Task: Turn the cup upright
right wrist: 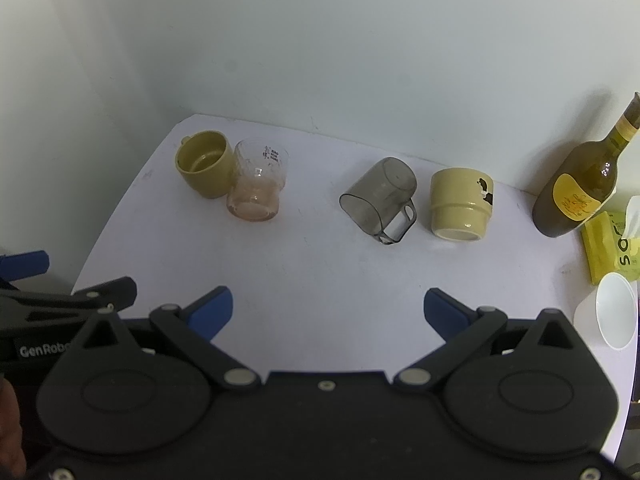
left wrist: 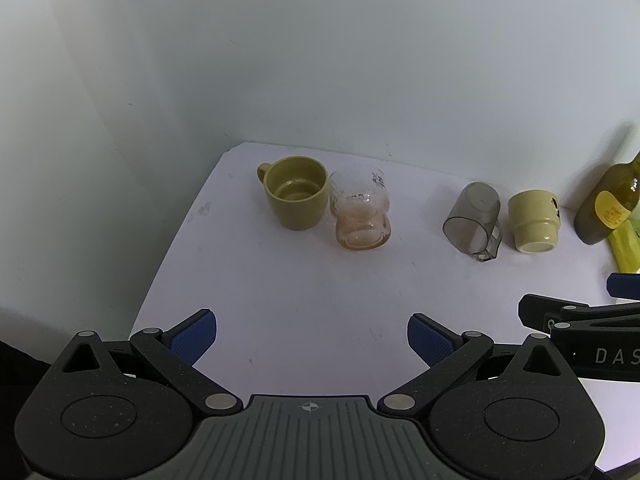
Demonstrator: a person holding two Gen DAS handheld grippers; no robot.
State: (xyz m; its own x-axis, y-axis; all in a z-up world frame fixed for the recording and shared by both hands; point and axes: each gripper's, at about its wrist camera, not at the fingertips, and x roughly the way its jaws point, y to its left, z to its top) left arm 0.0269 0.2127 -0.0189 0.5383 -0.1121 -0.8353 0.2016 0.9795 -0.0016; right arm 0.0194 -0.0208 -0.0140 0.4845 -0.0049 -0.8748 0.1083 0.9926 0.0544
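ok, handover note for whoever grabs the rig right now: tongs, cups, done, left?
Left tongs: open, empty, hovering over the table short of the cups.
Right tongs: open, empty, likewise held back.
Olive mug and clear glass: upright, side by side at far left.
Smoky grey cup: on its side, mouth toward the camera, handle at the lower right.
Cream cup: apparently upside down, just right of the grey one.
Done: possibly the two left cups.
Left: grey cup and cream cup to be set upright.

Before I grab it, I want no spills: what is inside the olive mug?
The olive mug stands upright with its mouth open; its inner wall and bottom show bare, nothing in it. The near inner wall is hidden by the rim.
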